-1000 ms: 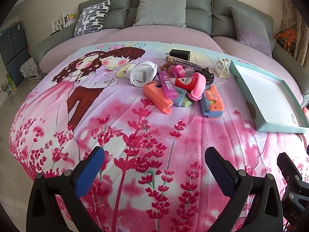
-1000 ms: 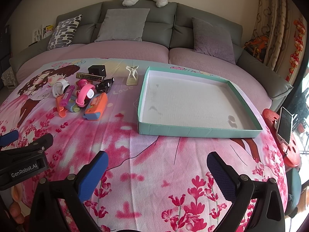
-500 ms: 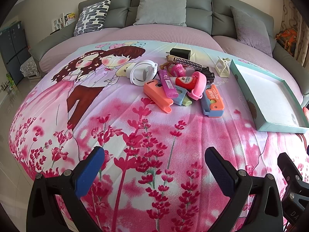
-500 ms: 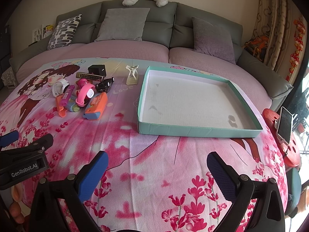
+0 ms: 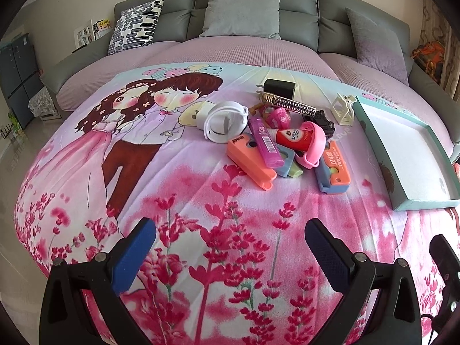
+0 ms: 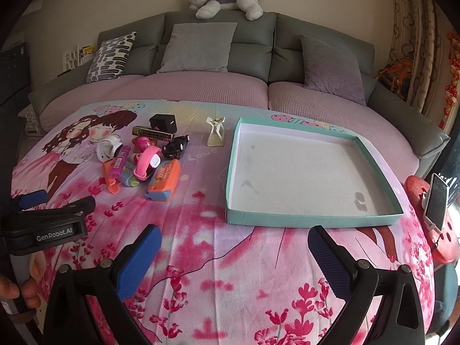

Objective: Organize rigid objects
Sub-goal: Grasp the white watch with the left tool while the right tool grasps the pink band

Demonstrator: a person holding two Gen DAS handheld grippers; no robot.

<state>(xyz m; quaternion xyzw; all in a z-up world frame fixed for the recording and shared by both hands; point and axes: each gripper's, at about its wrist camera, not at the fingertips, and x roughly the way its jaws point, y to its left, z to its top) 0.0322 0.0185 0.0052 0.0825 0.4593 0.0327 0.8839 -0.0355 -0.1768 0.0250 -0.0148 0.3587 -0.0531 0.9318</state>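
Pink flowered cloth (image 5: 230, 201) covered the table under me, and both pairs of my fingers stood wide apart with nothing between them. My left gripper (image 5: 230, 247) hovered low over the cloth, facing the heap of small rigid things: a white round case (image 5: 225, 122), a salmon stapler (image 5: 250, 161), a purple lighter-shaped piece (image 5: 264, 141), a red tube (image 5: 293, 136) inside a pink band (image 5: 314, 143), an orange and blue case (image 5: 335, 169), a black charger (image 5: 279, 87) and a dark patterned comb (image 5: 293, 105). My right gripper (image 6: 234, 247) faced the teal tray (image 6: 313, 218), which sat just right of the heap, with a cream clip (image 6: 215, 132) near its far left corner.
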